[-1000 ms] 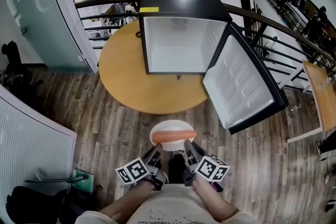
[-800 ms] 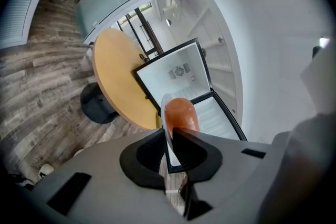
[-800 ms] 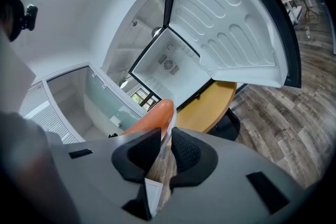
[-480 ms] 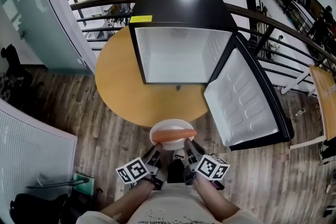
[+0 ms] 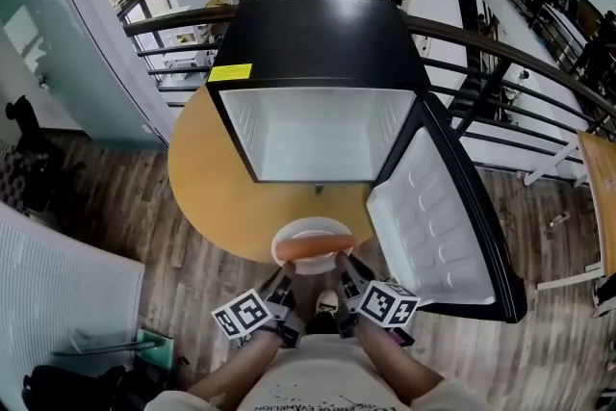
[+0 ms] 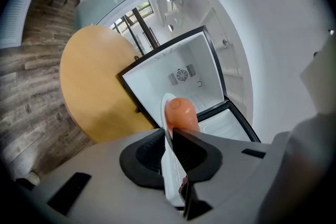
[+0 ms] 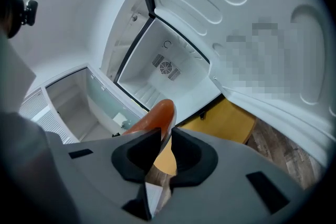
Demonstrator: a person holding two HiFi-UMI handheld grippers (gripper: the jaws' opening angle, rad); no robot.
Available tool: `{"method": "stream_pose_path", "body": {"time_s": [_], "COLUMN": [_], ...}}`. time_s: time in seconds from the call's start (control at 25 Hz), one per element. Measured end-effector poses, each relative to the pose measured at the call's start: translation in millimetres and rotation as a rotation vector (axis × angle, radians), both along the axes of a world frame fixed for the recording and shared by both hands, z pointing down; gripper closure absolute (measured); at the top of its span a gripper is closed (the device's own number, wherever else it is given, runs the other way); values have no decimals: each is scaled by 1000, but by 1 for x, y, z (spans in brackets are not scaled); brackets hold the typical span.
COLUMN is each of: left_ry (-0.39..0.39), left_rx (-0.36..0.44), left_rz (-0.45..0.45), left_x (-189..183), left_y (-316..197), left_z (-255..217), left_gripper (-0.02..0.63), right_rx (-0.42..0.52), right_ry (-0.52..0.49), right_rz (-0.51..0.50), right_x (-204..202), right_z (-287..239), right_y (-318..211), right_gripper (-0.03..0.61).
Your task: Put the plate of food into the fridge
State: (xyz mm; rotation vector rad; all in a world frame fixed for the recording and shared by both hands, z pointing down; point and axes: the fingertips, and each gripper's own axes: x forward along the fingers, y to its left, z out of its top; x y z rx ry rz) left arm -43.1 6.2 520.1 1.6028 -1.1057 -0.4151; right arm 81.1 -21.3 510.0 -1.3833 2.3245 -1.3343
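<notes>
Left tool [image 6: 170, 136]: jaws pressed onto the plate's near-left rim, the rim edge-on between them.
Right tool [image 7: 164, 139]: jaws pinching the plate's near-right rim, with the food showing just past them.
Plate [image 5: 308, 228]: white and roughly level, carried between both tools in front of the person. In the head view it lies over the counter's near edge, short of the fridge opening and not inside.
Food: one long orange-red sausage [image 5: 313, 250] lying crosswise on the plate's near half.
Fridge [image 5: 308, 38]: a black cabinet standing on the counter, its white interior facing the person.
Fridge door [image 5: 433, 217]: swung wide to the right, its white moulded liner facing up and toward the plate.
Counter [image 5: 207, 188]: round, light wood, carrying the fridge.
Floor [image 5: 125, 236]: wood planks around the counter.
</notes>
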Motion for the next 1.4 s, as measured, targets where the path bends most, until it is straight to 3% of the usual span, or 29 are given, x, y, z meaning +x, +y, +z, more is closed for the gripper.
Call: {"method": "stream_pose_path", "body": {"time_s": [0.48,1.4], "left_ry": [-10,22], "left_rx": [-24,-46], "left_rz": [-5,95], "left_x": [12,-6], "left_y": [-36,-121], "left_z": [5,28], "left_gripper": [555,555], "right_rx": [-25,-41], "right_ry": [-4,26], "right_rz": [-11,97], "right_x": [12,-3], "right_z": [6,28], "right_y": [-36,-107], "right_gripper": [500,500]}}
